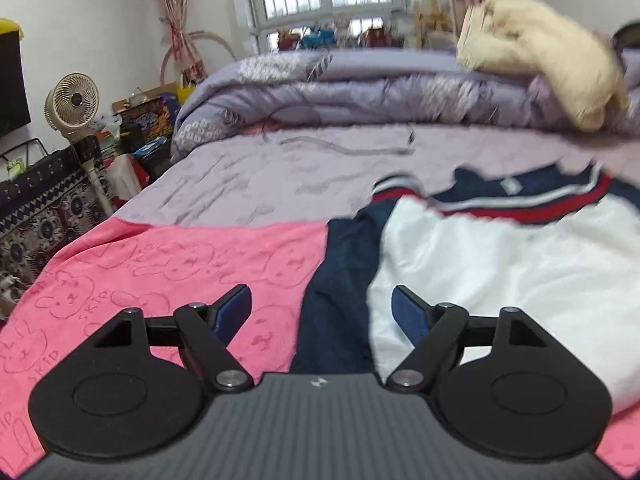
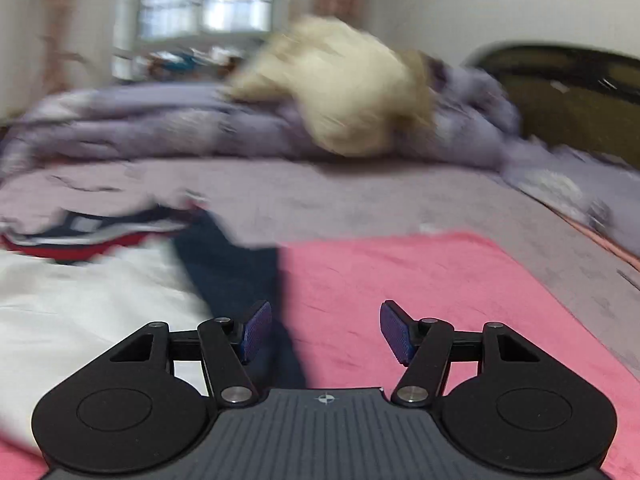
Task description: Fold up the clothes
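Note:
A white jacket (image 1: 500,264) with navy sleeves and a red, white and navy striped collar lies on a pink towel (image 1: 160,268) on the bed. My left gripper (image 1: 322,304) is open and empty, hovering over the jacket's navy left sleeve (image 1: 340,280). In the right wrist view the jacket (image 2: 88,304) lies at the left, its navy right sleeve (image 2: 236,276) running down beside the pink towel (image 2: 420,280). My right gripper (image 2: 325,320) is open and empty, above the sleeve's edge and the towel. This view is blurred.
A folded lilac quilt (image 1: 340,88) with a cream plush toy (image 1: 540,56) lies across the far side of the bed. A fan (image 1: 74,104), bags and a patterned cloth stand at the left of the bed. A dark headboard (image 2: 580,92) is at the right.

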`<action>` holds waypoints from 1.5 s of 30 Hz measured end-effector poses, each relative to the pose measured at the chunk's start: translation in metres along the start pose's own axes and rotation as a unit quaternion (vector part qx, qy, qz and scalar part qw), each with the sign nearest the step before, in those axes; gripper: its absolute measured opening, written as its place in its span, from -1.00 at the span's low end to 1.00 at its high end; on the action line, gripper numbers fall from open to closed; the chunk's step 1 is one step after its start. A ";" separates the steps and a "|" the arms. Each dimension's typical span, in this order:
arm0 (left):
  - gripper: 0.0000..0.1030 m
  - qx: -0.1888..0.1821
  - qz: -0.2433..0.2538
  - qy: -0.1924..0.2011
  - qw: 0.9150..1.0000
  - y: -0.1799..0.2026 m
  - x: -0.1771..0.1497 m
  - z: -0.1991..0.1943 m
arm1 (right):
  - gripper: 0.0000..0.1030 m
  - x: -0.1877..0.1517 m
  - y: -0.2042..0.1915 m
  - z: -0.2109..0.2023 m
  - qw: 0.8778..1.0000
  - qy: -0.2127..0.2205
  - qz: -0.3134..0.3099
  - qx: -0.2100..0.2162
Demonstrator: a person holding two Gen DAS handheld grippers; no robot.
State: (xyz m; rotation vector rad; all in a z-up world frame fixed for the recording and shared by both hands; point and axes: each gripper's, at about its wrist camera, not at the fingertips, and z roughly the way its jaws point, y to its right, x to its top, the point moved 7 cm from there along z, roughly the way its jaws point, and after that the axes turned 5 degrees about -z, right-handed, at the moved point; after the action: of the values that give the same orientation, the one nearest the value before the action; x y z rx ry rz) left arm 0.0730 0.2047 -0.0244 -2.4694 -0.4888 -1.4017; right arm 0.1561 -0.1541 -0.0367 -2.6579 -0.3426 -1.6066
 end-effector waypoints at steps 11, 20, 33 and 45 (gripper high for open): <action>0.72 0.017 -0.004 -0.028 0.999 -0.010 -0.041 0.016 | 0.09 -0.011 -0.121 0.011 0.989 -0.052 -0.088 0.105; 0.82 -0.024 -0.067 -0.057 0.996 -0.025 -0.053 0.033 | 0.00 0.054 -0.120 -0.001 0.995 -0.047 -0.056 0.073; 0.86 -0.026 -0.078 -0.051 0.995 -0.026 -0.057 0.034 | -0.10 0.081 -0.316 0.146 0.961 -0.118 -0.082 0.236; 0.97 -0.032 -0.096 -0.059 0.993 -0.032 -0.055 0.035 | 0.33 -0.025 -0.051 0.029 0.994 -0.088 -0.070 0.016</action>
State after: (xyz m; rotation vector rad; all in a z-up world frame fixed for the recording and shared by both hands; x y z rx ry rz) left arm 0.0606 0.2379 -0.0879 -2.6275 -0.7362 -1.3635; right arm 0.1603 -0.1052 -0.0768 -2.8153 -0.5647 -1.3860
